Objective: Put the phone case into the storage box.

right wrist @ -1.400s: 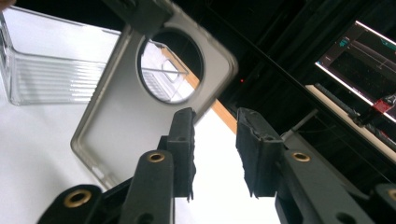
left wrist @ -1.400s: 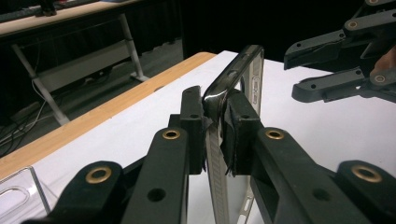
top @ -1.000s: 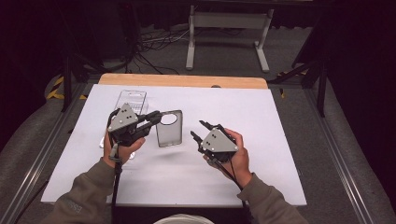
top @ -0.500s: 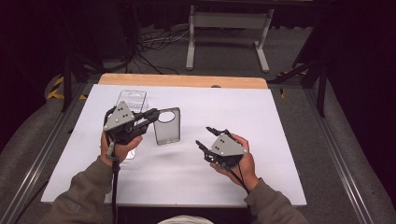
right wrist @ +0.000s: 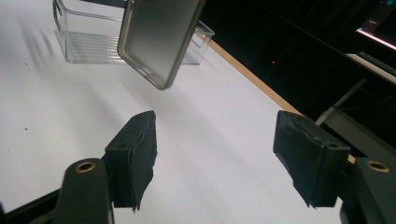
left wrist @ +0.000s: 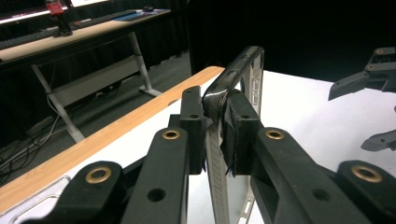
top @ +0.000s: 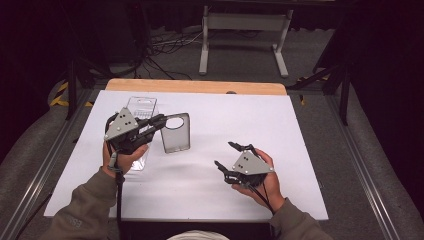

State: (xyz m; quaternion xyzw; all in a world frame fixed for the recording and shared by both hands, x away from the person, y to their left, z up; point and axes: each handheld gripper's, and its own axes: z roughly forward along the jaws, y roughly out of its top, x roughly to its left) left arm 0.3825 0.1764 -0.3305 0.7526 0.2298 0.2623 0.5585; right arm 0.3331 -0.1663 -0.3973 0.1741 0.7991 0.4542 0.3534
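A smoky translucent phone case [top: 176, 134] with a round camera hole hangs just above the white table, left of centre. My left gripper [top: 162, 121] is shut on its upper edge. In the left gripper view the case [left wrist: 238, 70] stands edge-on, pinched between the pads at my left gripper [left wrist: 215, 116]. My right gripper [top: 224, 154] is at the near right, apart from the case. Its jaws have just been opening and nothing is between them. In the right gripper view the case [right wrist: 159, 37] hangs well ahead of my right gripper [right wrist: 215, 149].
A clear plastic package [top: 141, 106] lies on the table under and behind my left hand, and it is the clear box [right wrist: 84, 44] behind the case in the right gripper view. A wooden strip [top: 195, 86] runs along the table's far edge. A metal stand [top: 245, 22] stands on the floor beyond.
My right gripper has drawn back from the case toward the near right, sunk a little, and its jaws have spread. My left gripper keeps its hold on the case in about the same place.
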